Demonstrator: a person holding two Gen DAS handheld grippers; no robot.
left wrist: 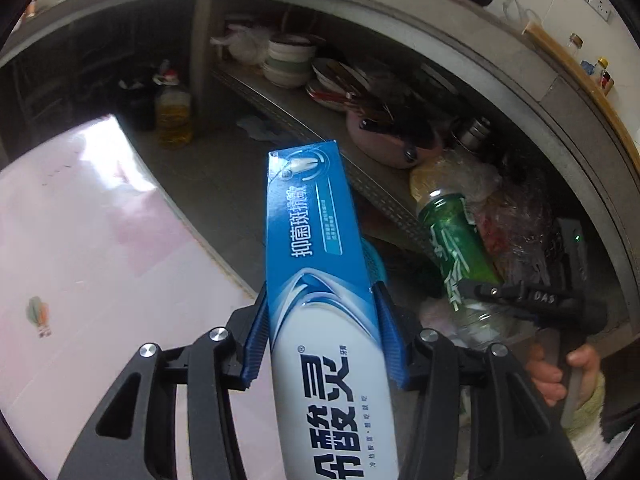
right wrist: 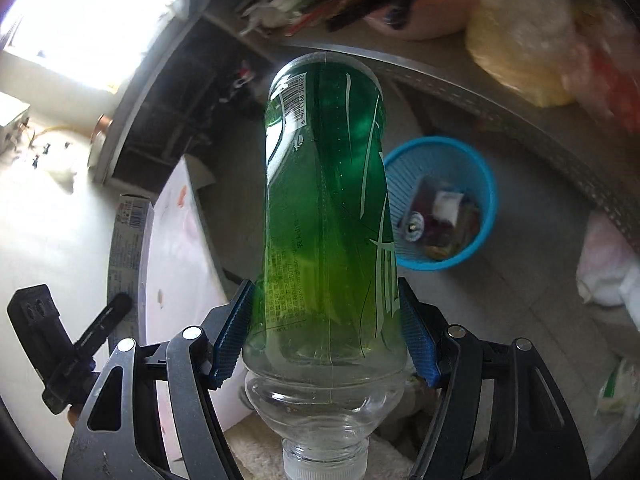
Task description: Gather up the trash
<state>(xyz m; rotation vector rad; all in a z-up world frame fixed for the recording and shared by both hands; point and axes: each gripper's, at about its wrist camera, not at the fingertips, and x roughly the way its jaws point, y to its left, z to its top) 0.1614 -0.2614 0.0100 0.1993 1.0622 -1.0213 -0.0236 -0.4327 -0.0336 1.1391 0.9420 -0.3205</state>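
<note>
My left gripper is shut on a blue and white toothpaste box, held up over the floor. My right gripper is shut on a clear plastic bottle with a green label, its cap end toward the camera. The bottle also shows in the left wrist view, to the right of the box. A blue trash basket stands on the floor beyond the bottle, to its right, with some trash in it. In the left wrist view only a sliver of the basket shows behind the box.
A metal shelf under the counter holds bowls, a pink pot and plastic bags. An oil jug stands on the floor. A pink-white table lies to the left. White bags lie on the floor at right.
</note>
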